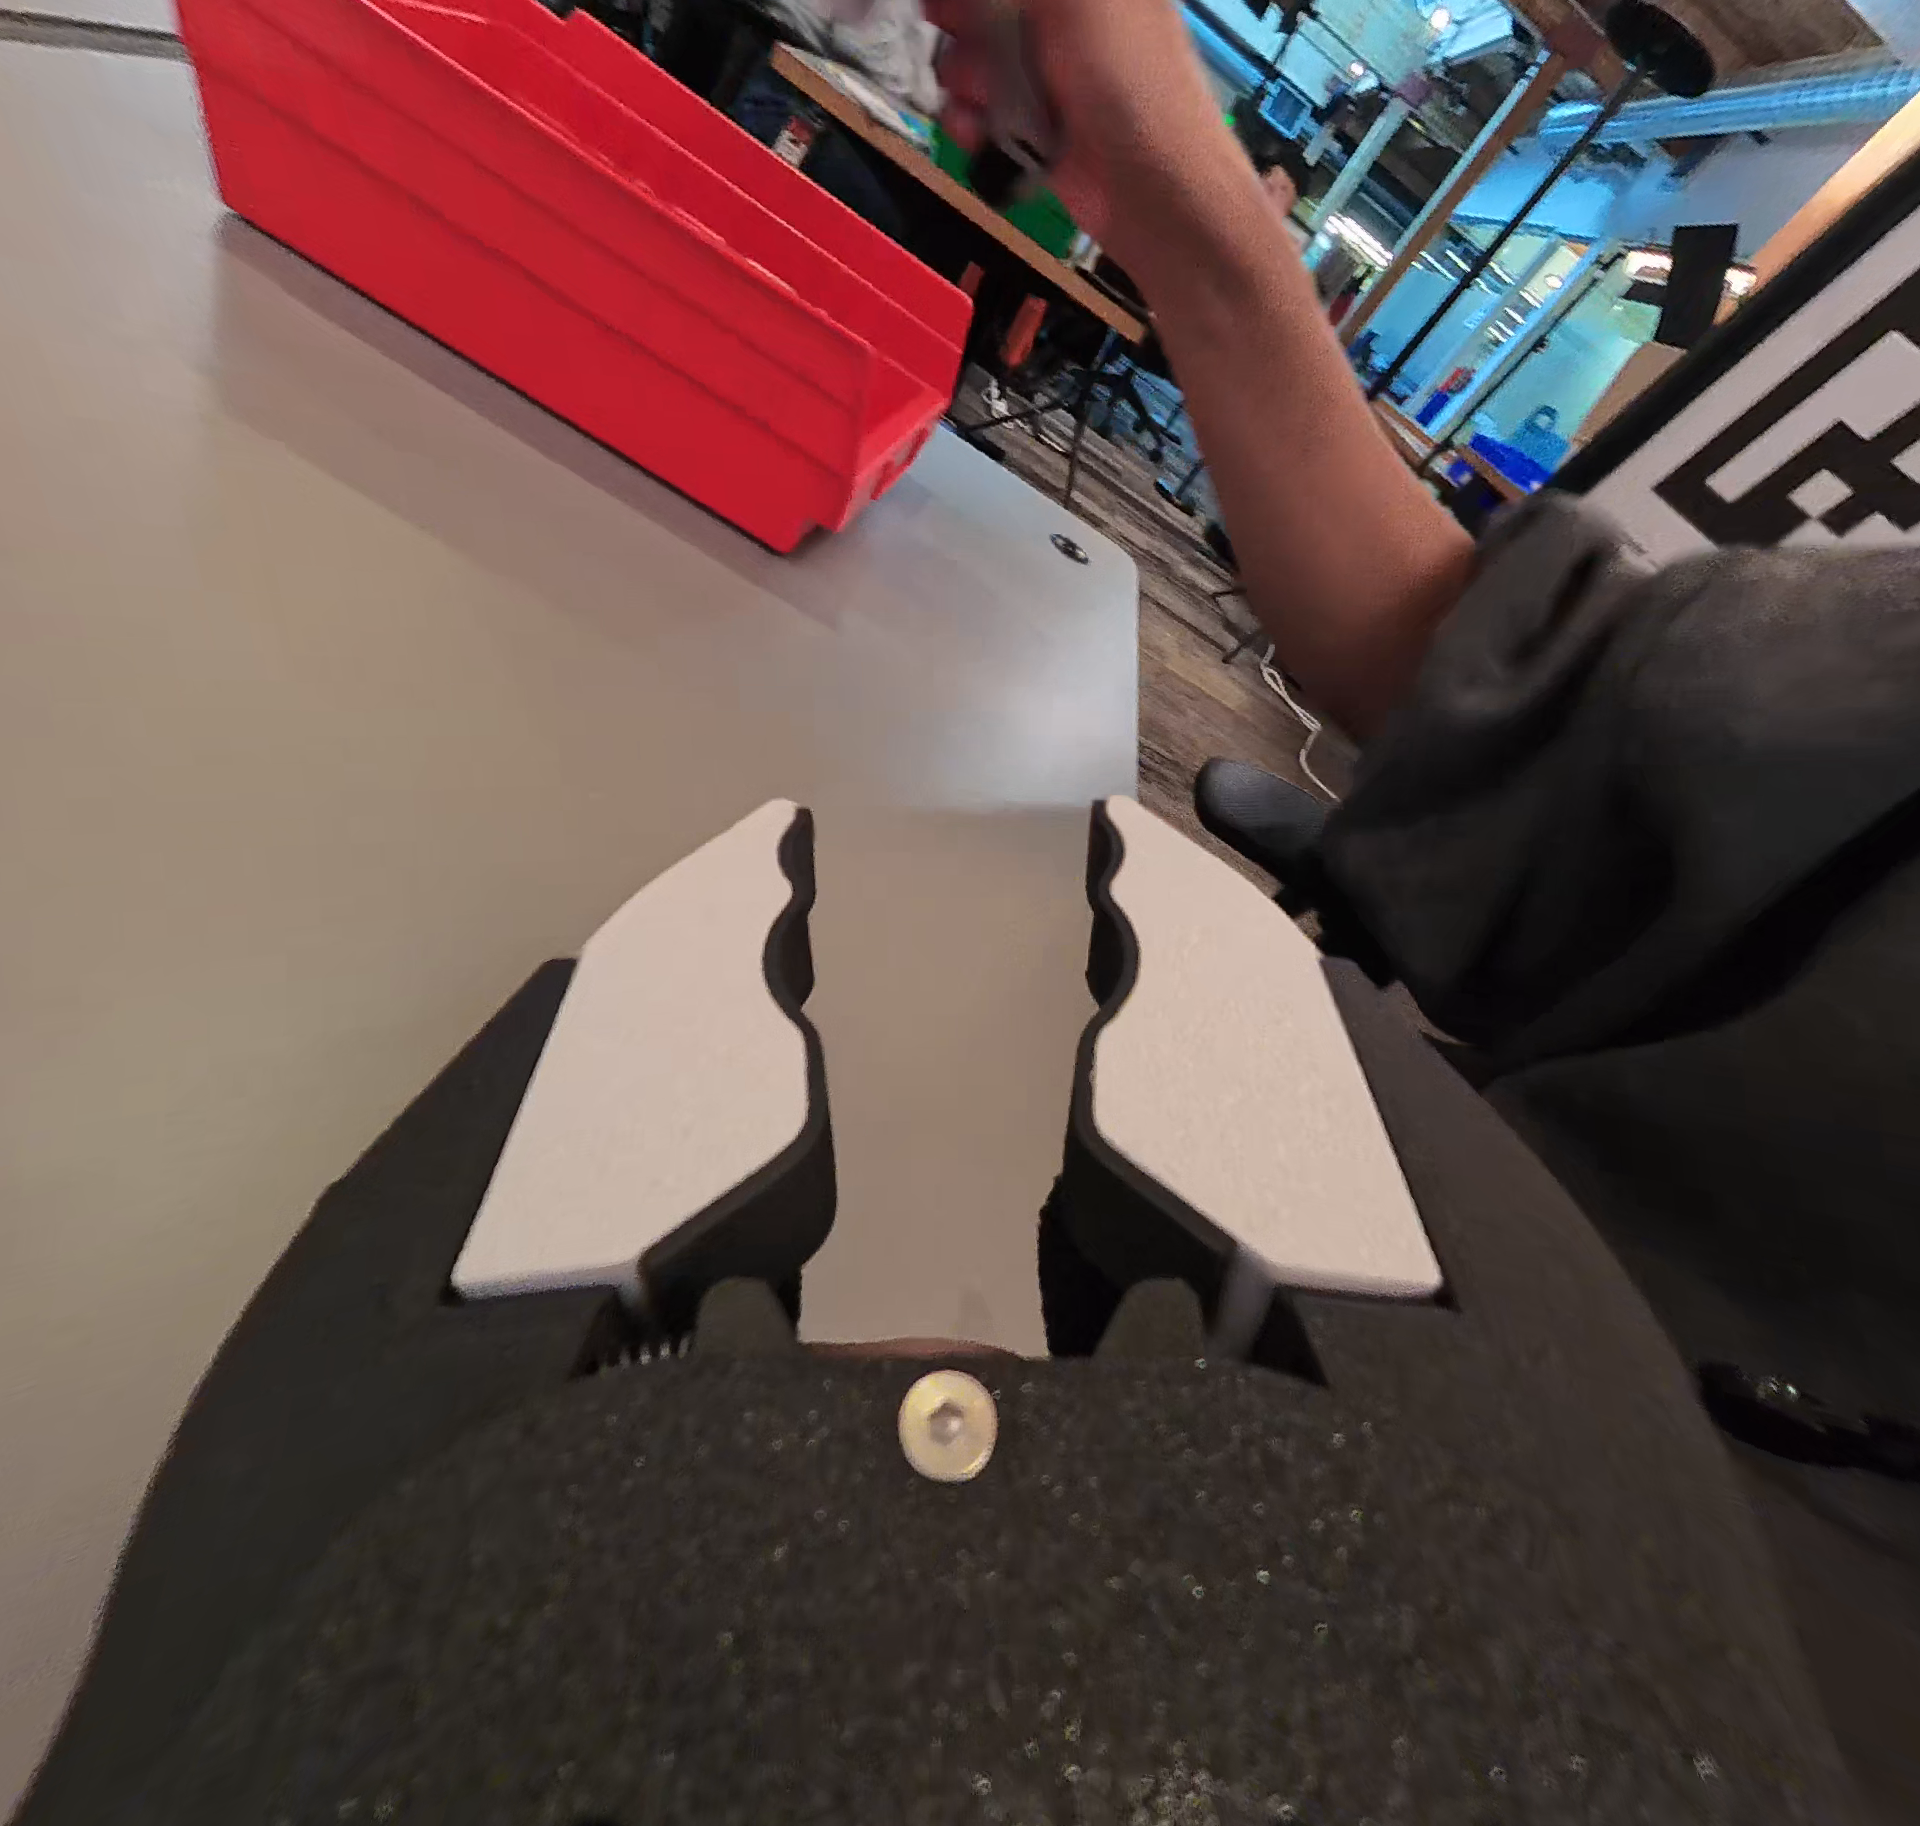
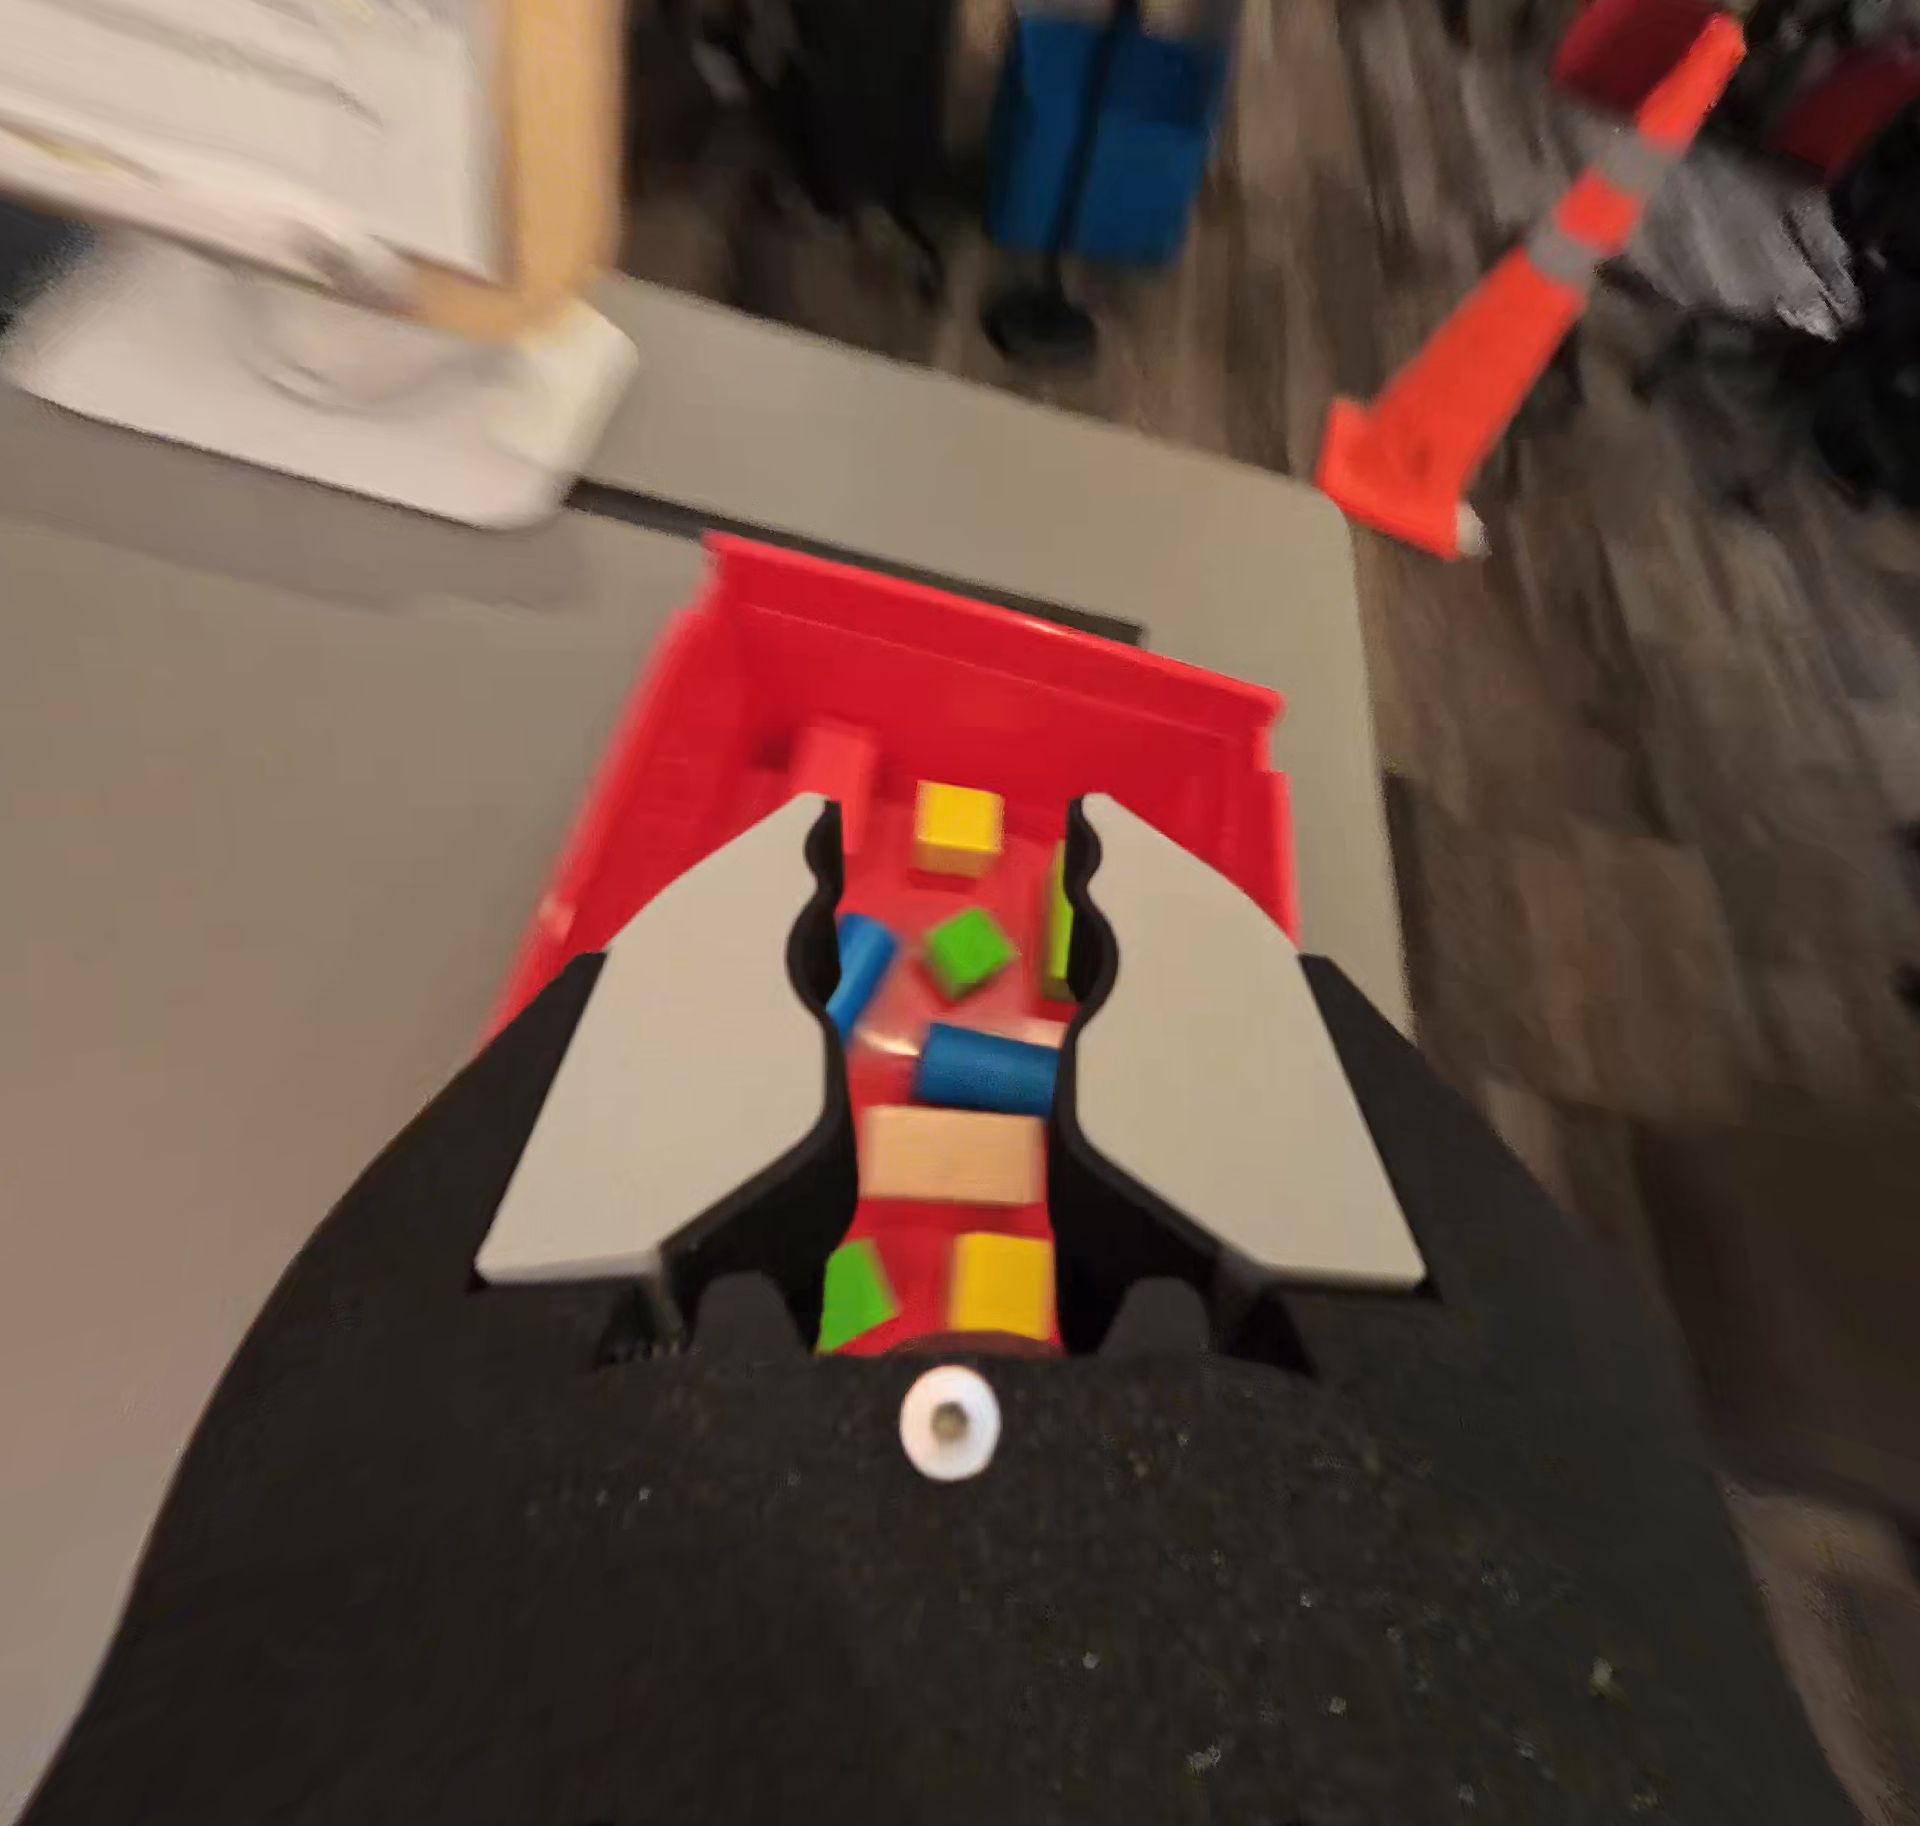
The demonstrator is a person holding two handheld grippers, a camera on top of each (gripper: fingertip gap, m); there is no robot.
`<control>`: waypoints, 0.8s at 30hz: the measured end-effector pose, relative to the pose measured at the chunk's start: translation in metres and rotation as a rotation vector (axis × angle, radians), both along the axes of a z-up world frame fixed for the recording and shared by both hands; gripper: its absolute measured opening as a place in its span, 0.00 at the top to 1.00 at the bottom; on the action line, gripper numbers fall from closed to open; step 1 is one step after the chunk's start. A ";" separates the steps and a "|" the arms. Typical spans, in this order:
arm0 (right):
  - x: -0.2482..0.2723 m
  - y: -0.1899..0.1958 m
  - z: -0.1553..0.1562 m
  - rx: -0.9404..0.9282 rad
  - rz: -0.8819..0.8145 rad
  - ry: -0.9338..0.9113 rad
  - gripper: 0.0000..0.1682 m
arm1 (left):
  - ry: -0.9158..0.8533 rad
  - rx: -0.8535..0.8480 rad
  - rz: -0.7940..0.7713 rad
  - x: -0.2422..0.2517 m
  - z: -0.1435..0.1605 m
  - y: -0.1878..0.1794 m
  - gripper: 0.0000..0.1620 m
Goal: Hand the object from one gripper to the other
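- Sitting inside the red bin [image 2: 997,696] are many small wooden blocks, and any one of them could be the thing to hand over.
- At the far end lies a yellow cube [image 2: 958,827], with a red block [image 2: 837,764] just beside it on its left.
- Nearer lie a green block [image 2: 968,951] and a small blue cylinder [image 2: 860,962] that is tilted.
- Below those is a bigger blue cylinder [image 2: 989,1070] on its side, touching a plain wood block [image 2: 954,1165].
- Closest to the camera are a green wedge [image 2: 854,1294] and a yellow block [image 2: 1002,1284].
- The right gripper [image 2: 948,820] hangs over the bin with its two fingers wide apart, and it holds nothing. The blocks show through the gap.
- The left gripper [image 1: 948,820] is low over the gray table [image 1: 312,737], also spread wide and empty. Only bare table shows between its fingers.
- In the left wrist view the red bin [image 1: 540,249] stands on the table, well apart from that gripper, up and to the left.
- A person's bare arm [image 1: 1226,353] reaches up past the bin, and a dark sleeve [image 1: 1621,789] is at the right.
- On the floor past the table corner stands an orange cone [image 2: 1496,322].
- The right wrist view is blurry, so tiny things are hard to tell.
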State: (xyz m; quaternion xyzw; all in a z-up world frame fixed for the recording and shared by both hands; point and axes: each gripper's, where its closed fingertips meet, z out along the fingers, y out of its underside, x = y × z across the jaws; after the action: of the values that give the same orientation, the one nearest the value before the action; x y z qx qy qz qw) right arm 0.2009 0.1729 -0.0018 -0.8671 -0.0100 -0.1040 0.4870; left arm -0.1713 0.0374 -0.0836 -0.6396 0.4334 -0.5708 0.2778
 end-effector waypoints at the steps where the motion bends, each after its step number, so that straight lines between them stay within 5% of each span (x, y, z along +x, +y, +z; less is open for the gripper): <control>1: -0.023 -0.019 0.008 0.082 0.058 0.061 0.76 | 0.001 0.004 0.023 -0.002 -0.001 0.005 0.69; 5: -0.103 -0.097 -0.023 0.241 0.241 0.305 0.76 | 0.021 0.003 0.156 -0.008 -0.004 0.030 0.64; 10: -0.146 -0.166 -0.094 0.306 0.245 0.303 0.73 | -0.035 -0.084 0.242 -0.019 0.002 0.050 0.65; 13: -0.169 -0.181 -0.116 0.260 0.311 0.344 0.71 | -0.120 -0.183 0.246 -0.028 0.019 0.059 0.66; 17: -0.172 -0.180 -0.106 0.302 0.336 0.379 0.71 | -0.150 -0.166 0.355 -0.064 0.049 0.096 0.66; 21: -0.164 -0.181 -0.111 0.283 0.313 0.397 0.72 | 0.098 -0.150 0.447 -0.116 0.062 0.163 0.66; 24: -0.169 -0.179 -0.108 0.293 0.365 0.448 0.72 | 0.444 0.074 0.583 -0.159 0.048 0.231 0.69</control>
State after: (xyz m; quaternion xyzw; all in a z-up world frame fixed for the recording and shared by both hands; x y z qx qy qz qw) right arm 0.0316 -0.0065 -0.1095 -0.7730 -0.0429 0.1780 0.6075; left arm -0.3305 0.2679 -0.0357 -0.8341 0.3030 -0.2990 0.3509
